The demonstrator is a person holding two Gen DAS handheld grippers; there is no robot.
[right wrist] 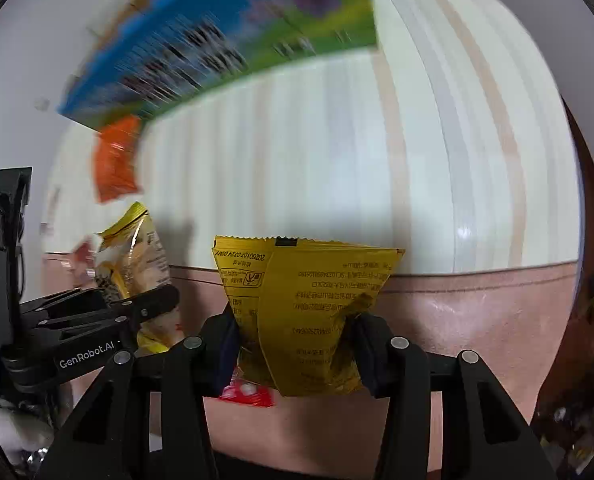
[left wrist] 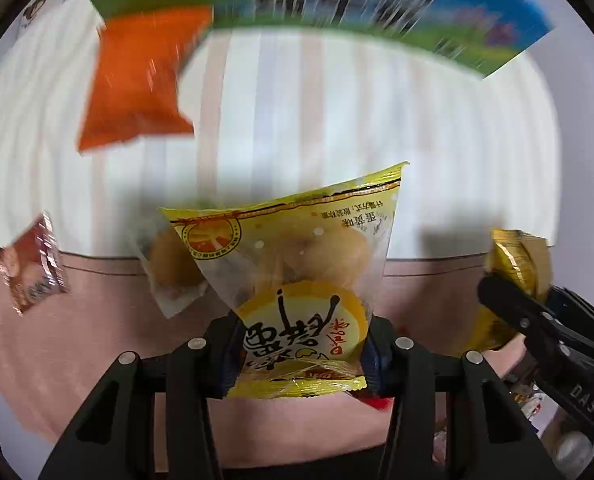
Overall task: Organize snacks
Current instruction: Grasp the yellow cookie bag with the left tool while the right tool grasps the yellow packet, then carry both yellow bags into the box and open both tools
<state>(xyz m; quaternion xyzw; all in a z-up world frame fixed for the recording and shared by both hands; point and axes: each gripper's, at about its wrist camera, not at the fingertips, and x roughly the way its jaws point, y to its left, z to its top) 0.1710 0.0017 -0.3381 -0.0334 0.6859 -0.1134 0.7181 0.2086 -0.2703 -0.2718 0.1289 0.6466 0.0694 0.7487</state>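
1. The left gripper (left wrist: 301, 344) is clamped on a clear-and-yellow cake packet (left wrist: 293, 276), jaws pressed against both sides of its lower end — round pastries show through the film, and the packet hangs above the pink surface (left wrist: 97, 344).
2. The right gripper (right wrist: 297, 340) pinches a gold snack packet (right wrist: 309, 308), printed back toward the lens, creased where the jaws bite into its sides; it too is held up off the surface.
3. The two tools stand near each other, each visible at the edge of the other's view with its own packet.
4. Behind them lies a striped white mat (left wrist: 337, 120). On it rest an orange packet (left wrist: 137, 80) and, at the far edge, a blurred blue-and-green box (right wrist: 217, 44) — the orange packet sits just beside the box.
5. A small reddish-brown wrapped snack (left wrist: 33, 264) sits off to the left, at the border of mat and pink surface.
6. A red wrapper (right wrist: 249, 394) peeks out beneath the gold packet.
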